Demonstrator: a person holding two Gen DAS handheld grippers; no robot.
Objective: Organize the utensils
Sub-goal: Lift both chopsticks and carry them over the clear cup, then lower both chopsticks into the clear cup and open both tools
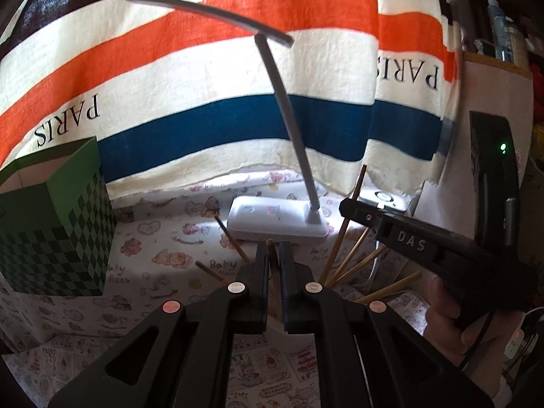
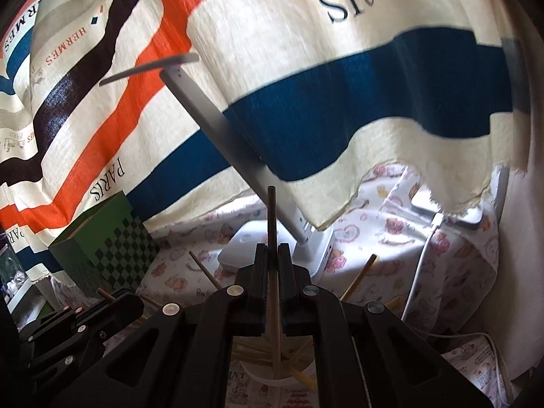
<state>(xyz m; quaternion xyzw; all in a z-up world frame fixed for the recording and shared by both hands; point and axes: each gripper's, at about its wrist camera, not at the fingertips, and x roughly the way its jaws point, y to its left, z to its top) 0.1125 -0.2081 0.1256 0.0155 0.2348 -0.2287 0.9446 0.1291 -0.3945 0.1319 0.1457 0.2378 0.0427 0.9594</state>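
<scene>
My left gripper (image 1: 273, 255) is shut on a thin brown chopstick (image 1: 271, 265) that pokes up between its pads. To its right, several pale chopsticks (image 1: 353, 265) fan upward from behind the fingers. My right gripper (image 1: 355, 209) comes in from the right, clamped on a slanted chopstick (image 1: 357, 187). In the right wrist view, the right gripper (image 2: 272, 251) is shut on a dark-tipped chopstick (image 2: 271, 214) that stands upright, its lower end among several chopsticks in a white cup (image 2: 258, 375) under the fingers. The left gripper (image 2: 112, 302) sits low at the left.
A green checkered box (image 1: 57, 231) stands at the left on the cartoon-print tablecloth (image 1: 163, 261). A white desk lamp (image 1: 275, 219) stands just behind the chopsticks. A striped cloth (image 1: 204, 85) hangs across the back. A white cable (image 2: 418, 272) runs down at the right.
</scene>
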